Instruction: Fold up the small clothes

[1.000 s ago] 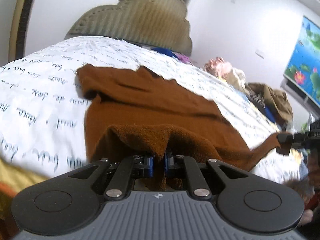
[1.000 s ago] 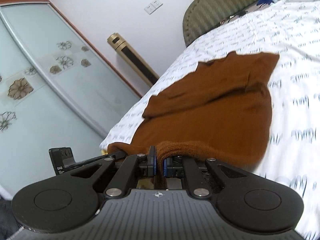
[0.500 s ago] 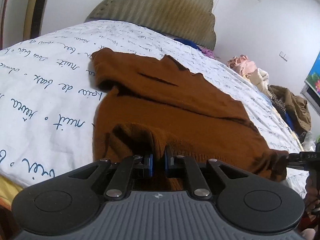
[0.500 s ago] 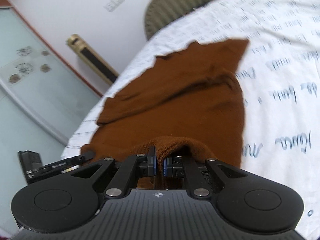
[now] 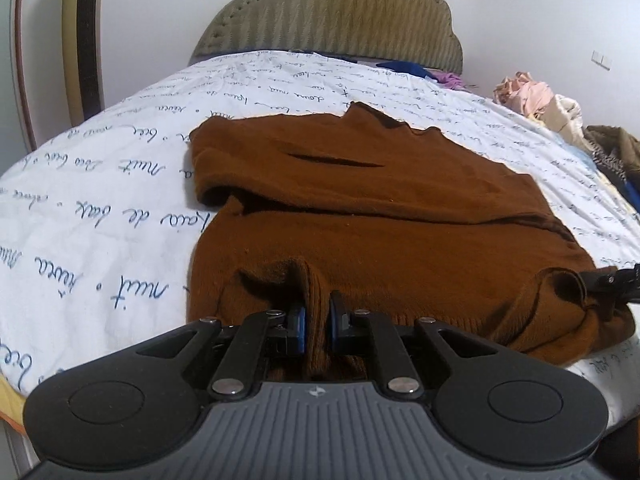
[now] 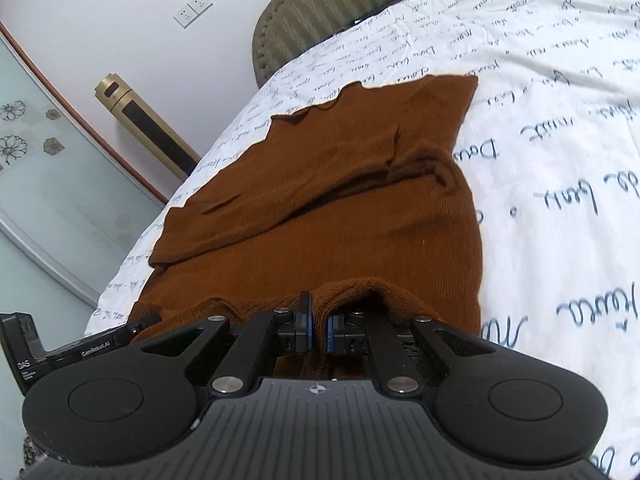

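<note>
Both grippers, left gripper (image 5: 317, 322) & right gripper (image 6: 317, 328), pinching brown sweater (image 5: 360, 216) hem on bed (image 5: 100, 184)

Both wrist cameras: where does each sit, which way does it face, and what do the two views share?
Left wrist: sits on the left gripper, looking down the brown sweater towards the headboard; its jaws pinch the near hem, and the right gripper's tip shows at the right edge.
Right wrist: sits on the right gripper, angled across the sweater to the glass door; it also pinches the hem, left gripper at lower left.
Shared: sweater, printed sheet, headboard.
</note>
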`<action>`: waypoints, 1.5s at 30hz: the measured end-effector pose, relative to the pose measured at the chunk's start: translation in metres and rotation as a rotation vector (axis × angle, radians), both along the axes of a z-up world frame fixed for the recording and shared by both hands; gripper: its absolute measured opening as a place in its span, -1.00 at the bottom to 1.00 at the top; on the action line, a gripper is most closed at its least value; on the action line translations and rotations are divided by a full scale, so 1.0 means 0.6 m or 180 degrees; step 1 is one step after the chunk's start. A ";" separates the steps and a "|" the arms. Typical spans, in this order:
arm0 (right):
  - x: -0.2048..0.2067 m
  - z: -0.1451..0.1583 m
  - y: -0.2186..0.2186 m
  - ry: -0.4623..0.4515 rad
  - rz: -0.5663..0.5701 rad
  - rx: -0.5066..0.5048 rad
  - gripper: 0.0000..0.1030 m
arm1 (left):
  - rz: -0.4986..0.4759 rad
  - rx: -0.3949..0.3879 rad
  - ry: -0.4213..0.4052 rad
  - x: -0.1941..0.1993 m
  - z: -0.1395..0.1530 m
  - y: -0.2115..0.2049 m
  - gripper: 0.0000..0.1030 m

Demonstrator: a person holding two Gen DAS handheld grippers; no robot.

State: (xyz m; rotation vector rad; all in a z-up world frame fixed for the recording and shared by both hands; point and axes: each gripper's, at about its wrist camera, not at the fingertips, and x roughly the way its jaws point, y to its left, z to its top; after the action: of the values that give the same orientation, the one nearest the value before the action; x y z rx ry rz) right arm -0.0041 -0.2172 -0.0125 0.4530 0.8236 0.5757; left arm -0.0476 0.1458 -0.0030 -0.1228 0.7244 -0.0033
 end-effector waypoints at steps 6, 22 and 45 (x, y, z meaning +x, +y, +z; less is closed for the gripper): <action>0.018 0.003 0.015 -0.0091 -0.0098 -0.0188 -0.77 | 0.0068 0.0211 0.0039 0.020 0.000 -0.010 -0.77; 0.092 -0.020 0.021 0.0122 -0.0505 -0.0062 -0.86 | 0.0089 -0.0771 0.0457 0.103 0.003 0.077 -0.76; 0.110 -0.051 -0.076 0.0833 -0.0886 0.1255 -0.33 | 0.0279 -0.0620 0.0341 0.083 0.040 0.124 -0.76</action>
State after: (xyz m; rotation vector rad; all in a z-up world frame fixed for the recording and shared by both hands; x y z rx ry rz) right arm 0.0620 -0.2627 -0.0432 1.0042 0.8775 0.4228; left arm 0.0024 0.2201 0.0208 -0.3428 0.8244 0.0165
